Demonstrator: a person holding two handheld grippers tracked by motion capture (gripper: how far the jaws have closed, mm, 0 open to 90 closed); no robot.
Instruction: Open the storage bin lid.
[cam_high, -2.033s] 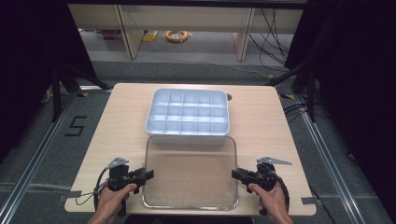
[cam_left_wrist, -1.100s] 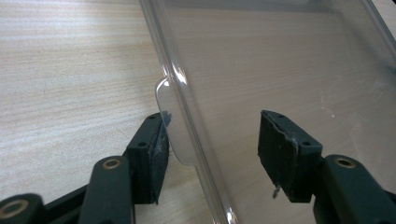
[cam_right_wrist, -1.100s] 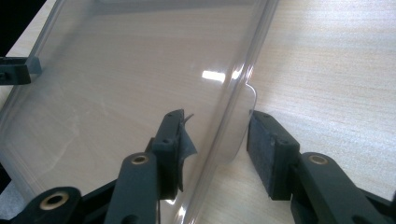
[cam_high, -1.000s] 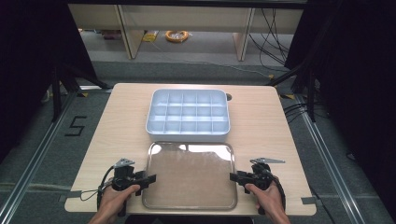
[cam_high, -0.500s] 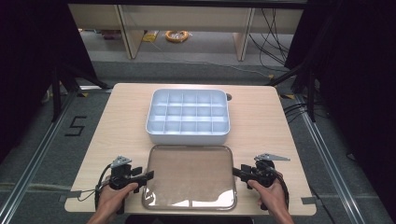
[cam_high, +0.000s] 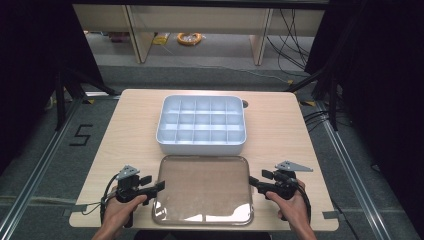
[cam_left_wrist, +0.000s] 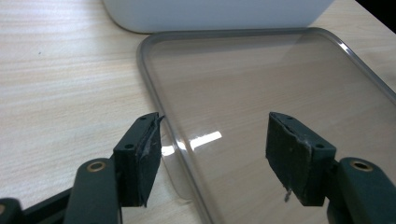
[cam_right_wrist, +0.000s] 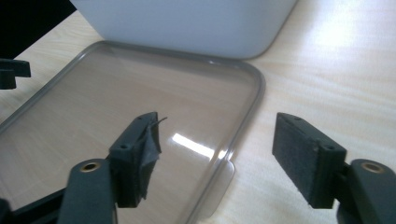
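A clear plastic lid (cam_high: 202, 189) with a grey rim lies flat on the table in front of a white divided box (cam_high: 201, 125). My left gripper (cam_high: 159, 186) is at the lid's left edge and my right gripper (cam_high: 251, 181) at its right edge. In the left gripper view, the left gripper (cam_left_wrist: 215, 135) is open and straddles the lid's rim (cam_left_wrist: 154, 84), one jaw over the wood, one over the lid. The right gripper (cam_right_wrist: 217, 140) is likewise open astride the lid's rim (cam_right_wrist: 252, 107). A small tab (cam_right_wrist: 219, 186) juts from that edge.
The wooden table (cam_high: 125, 135) has bare room left and right of the box. The lid's near edge is close to the table's front edge. A round hole (cam_high: 244, 104) is in the tabletop behind the box. Shelving and cables are on the floor beyond.
The lid has shifted a little toward the near edge, away from the box's front wall, and now lies flat. Both hands have stayed at its sides.
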